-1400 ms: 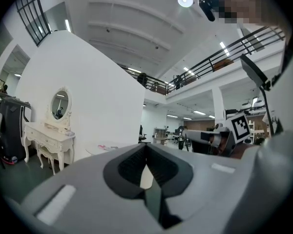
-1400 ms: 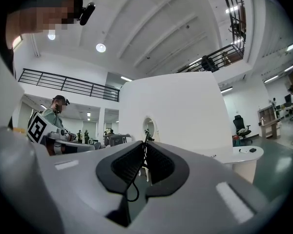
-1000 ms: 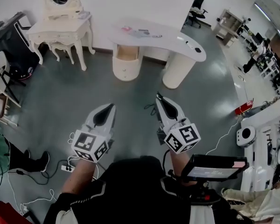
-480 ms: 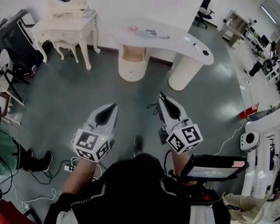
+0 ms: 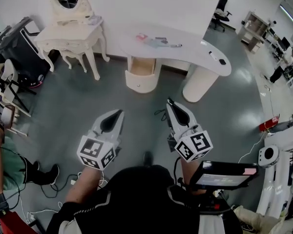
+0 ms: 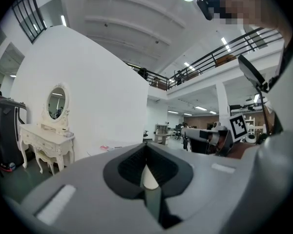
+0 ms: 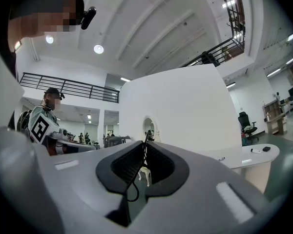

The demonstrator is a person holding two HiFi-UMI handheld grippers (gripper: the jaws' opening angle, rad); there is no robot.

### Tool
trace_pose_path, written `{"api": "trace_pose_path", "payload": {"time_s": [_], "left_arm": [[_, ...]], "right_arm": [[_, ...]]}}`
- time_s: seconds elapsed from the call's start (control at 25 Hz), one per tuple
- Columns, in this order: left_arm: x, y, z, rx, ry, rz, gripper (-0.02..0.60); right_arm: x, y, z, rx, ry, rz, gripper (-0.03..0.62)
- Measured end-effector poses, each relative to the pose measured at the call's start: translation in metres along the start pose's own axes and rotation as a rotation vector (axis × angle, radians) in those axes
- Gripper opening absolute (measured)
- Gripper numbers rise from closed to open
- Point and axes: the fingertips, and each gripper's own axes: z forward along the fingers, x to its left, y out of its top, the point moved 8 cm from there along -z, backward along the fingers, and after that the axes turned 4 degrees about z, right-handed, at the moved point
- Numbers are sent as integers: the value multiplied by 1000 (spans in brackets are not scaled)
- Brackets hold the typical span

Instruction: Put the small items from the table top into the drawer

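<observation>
A white curved table (image 5: 190, 47) stands ahead against the wall. Several small items (image 5: 156, 40) lie near its left end and two dark ones (image 5: 218, 59) near its right end. Under the left end a round pedestal (image 5: 140, 79) shows a tan opening at its top. Both grippers are held over the grey floor, well short of the table. My left gripper (image 5: 118, 111) is shut and empty, its jaws meeting at the tips (image 6: 146, 147). My right gripper (image 5: 168, 102) also looks shut with nothing in it (image 7: 146, 144). The table's right end (image 7: 251, 156) shows in the right gripper view.
A cream dressing table (image 5: 75, 32) with an oval mirror stands left of the white table. Dark equipment (image 5: 14, 40) and a chair (image 5: 5, 89) are at the far left, with a person in green (image 5: 0, 162). Cables (image 5: 63, 178) cross the floor. A screen (image 5: 223, 174) sits at lower right.
The white table and dressing table have slid lower and rightward in the head view and look nearer. Both grippers keep the same pose in front of the body.
</observation>
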Motion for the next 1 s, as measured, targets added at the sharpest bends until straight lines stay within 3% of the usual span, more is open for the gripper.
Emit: {"api": "trace_pose_path", "payload": {"time_s": [0.52, 1.0], "left_arm": [[-1, 17, 104, 15, 35, 21, 2], [2, 11, 158, 76, 45, 15, 2]], "right_arm": [[-107, 14, 39, -9, 50, 15, 26], [-155, 13, 69, -7, 100, 27, 27]]}}
